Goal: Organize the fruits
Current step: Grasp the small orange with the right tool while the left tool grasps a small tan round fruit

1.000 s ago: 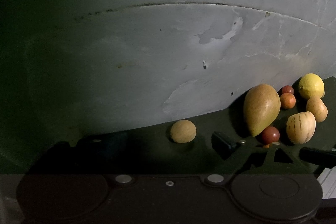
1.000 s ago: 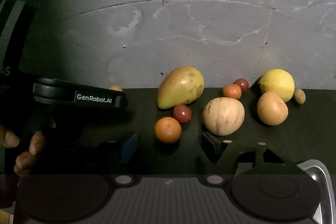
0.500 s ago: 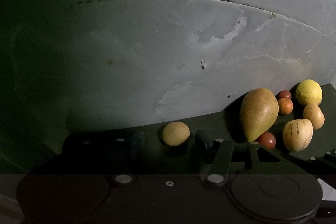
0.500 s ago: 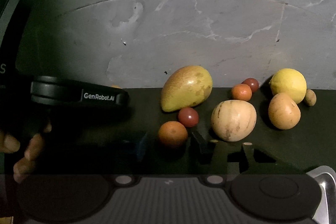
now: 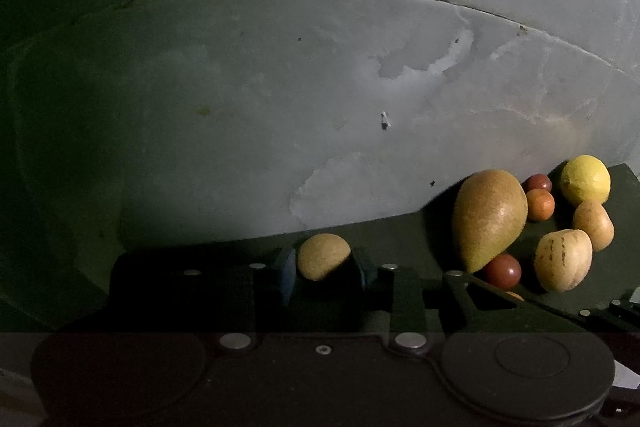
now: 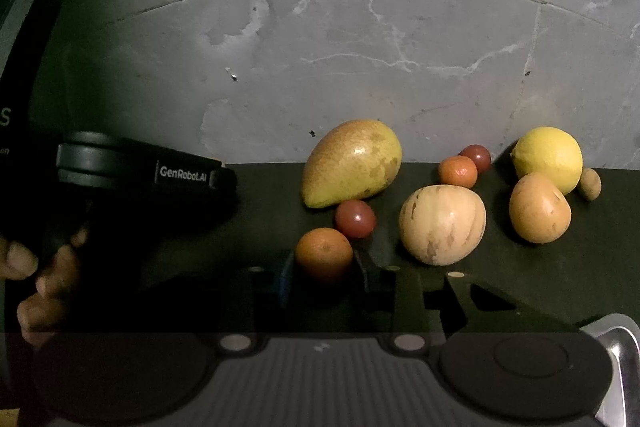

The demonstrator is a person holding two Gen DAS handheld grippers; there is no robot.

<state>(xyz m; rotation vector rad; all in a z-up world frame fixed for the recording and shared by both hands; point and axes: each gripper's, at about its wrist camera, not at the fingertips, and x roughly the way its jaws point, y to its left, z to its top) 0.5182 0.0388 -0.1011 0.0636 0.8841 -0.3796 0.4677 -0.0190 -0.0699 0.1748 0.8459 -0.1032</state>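
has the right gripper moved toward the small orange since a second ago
Yes. The right gripper has advanced and shifted right across the dark table: its fingers, earlier wide apart short of the small orange, now flank it closely.

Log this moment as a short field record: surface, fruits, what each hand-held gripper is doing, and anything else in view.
surface: dark mat against a grey wall
left hand-held gripper: fingers either side of a tan round fruit, apparently touching it
right hand-held gripper: fingers either side of an orange
other fruits: mango, striped melon, lemon, red fruit
person: hand on the left gripper's handle
metal edge: lower right, right wrist view
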